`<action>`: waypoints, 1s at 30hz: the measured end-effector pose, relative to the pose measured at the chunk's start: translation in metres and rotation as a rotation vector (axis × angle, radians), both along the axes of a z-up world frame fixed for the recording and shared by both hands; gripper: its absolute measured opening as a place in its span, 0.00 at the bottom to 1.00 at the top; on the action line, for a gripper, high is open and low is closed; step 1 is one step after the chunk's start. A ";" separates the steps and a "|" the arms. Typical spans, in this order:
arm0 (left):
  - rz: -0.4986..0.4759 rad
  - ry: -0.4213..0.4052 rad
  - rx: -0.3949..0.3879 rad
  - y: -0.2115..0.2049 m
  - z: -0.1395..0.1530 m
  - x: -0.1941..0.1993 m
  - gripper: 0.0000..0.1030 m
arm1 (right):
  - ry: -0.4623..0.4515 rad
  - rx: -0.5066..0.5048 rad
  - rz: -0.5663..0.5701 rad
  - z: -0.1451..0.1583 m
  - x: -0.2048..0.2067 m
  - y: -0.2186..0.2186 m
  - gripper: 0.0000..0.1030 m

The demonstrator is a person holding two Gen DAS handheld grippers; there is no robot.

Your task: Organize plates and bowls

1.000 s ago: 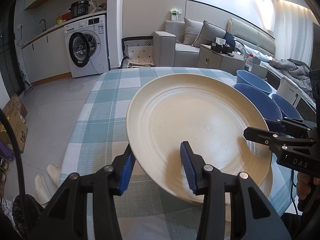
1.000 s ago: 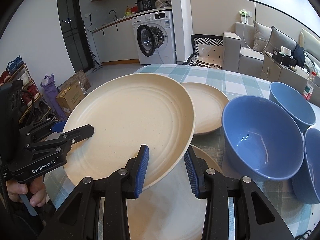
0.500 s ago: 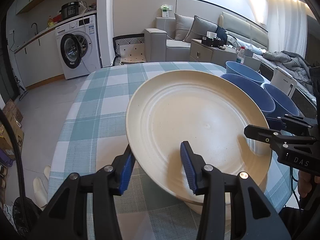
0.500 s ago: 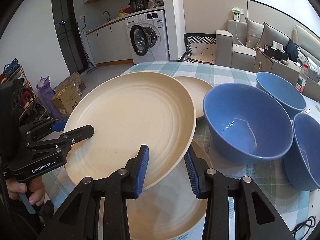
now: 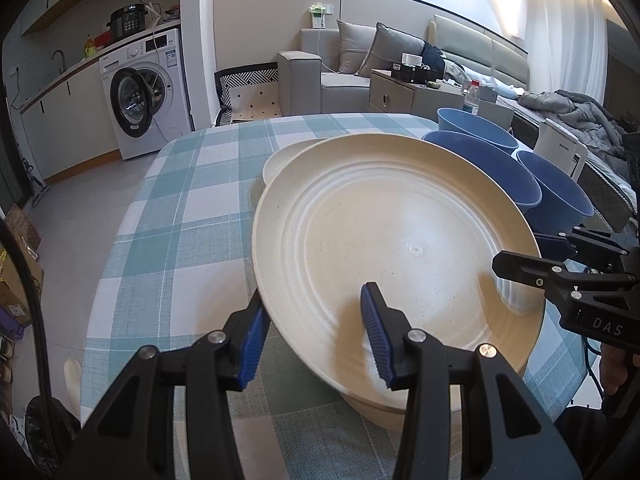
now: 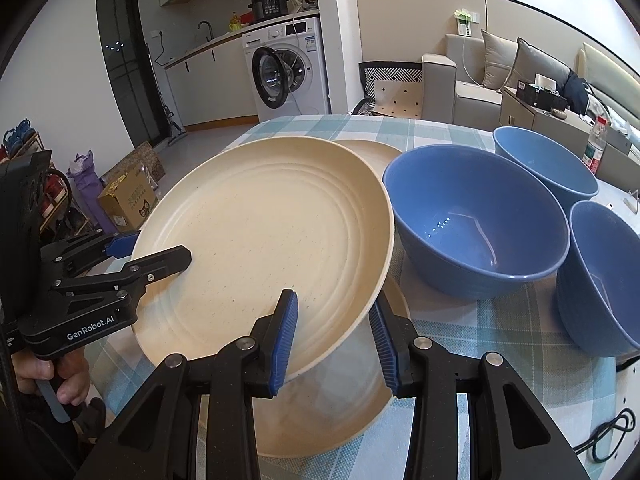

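Observation:
A large cream plate (image 5: 392,240) (image 6: 260,240) is held tilted above the checked table. My left gripper (image 5: 314,332) and my right gripper (image 6: 334,334) each straddle its rim on opposite sides, jaws wide, pads not clearly pressing. A second cream plate (image 6: 344,392) lies on the table under it. A third cream plate (image 5: 280,156) (image 6: 368,150) lies further back. Three blue bowls (image 6: 476,216) (image 6: 544,160) (image 6: 600,276) stand to the right.
The table (image 5: 176,216) has a teal checked cloth and its left edge drops to the floor. A black cable (image 6: 612,436) lies at the right front. A washing machine (image 5: 144,88) and a sofa (image 5: 332,68) stand beyond the table.
The held plate has come lower and nearer the plate on the table. The back plate now shows in the left wrist view. Both grippers stay on the rim.

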State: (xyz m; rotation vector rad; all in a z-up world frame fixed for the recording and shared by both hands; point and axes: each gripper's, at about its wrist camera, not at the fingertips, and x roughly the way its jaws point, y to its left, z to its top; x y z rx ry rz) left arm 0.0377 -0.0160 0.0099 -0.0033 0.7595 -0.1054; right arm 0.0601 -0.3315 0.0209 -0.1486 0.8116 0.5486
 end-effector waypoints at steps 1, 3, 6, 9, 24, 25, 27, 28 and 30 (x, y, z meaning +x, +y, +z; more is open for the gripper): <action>0.000 0.001 0.004 -0.001 -0.001 0.000 0.43 | -0.001 0.001 -0.002 -0.001 -0.001 -0.001 0.38; 0.000 0.002 0.007 -0.002 -0.001 0.000 0.43 | 0.001 0.002 -0.005 -0.002 -0.001 -0.002 0.38; -0.004 0.006 0.010 -0.003 -0.003 0.001 0.43 | 0.001 -0.005 -0.008 -0.004 -0.003 -0.003 0.38; -0.005 0.013 0.008 -0.004 -0.007 0.001 0.43 | -0.002 -0.010 -0.005 -0.006 -0.005 -0.004 0.38; -0.029 0.045 0.027 -0.016 -0.019 -0.004 0.44 | 0.018 -0.027 -0.018 -0.018 -0.014 -0.017 0.38; -0.031 0.048 0.030 -0.017 -0.020 -0.004 0.44 | 0.020 -0.030 -0.019 -0.019 -0.015 -0.017 0.38; -0.034 0.052 0.038 -0.019 -0.022 -0.003 0.44 | 0.023 -0.034 -0.021 -0.021 -0.016 -0.018 0.38; -0.035 0.056 0.041 -0.020 -0.022 -0.003 0.44 | 0.024 -0.040 -0.022 -0.023 -0.017 -0.018 0.38; -0.038 0.061 0.046 -0.022 -0.024 -0.003 0.44 | 0.024 -0.053 -0.021 -0.025 -0.018 -0.018 0.38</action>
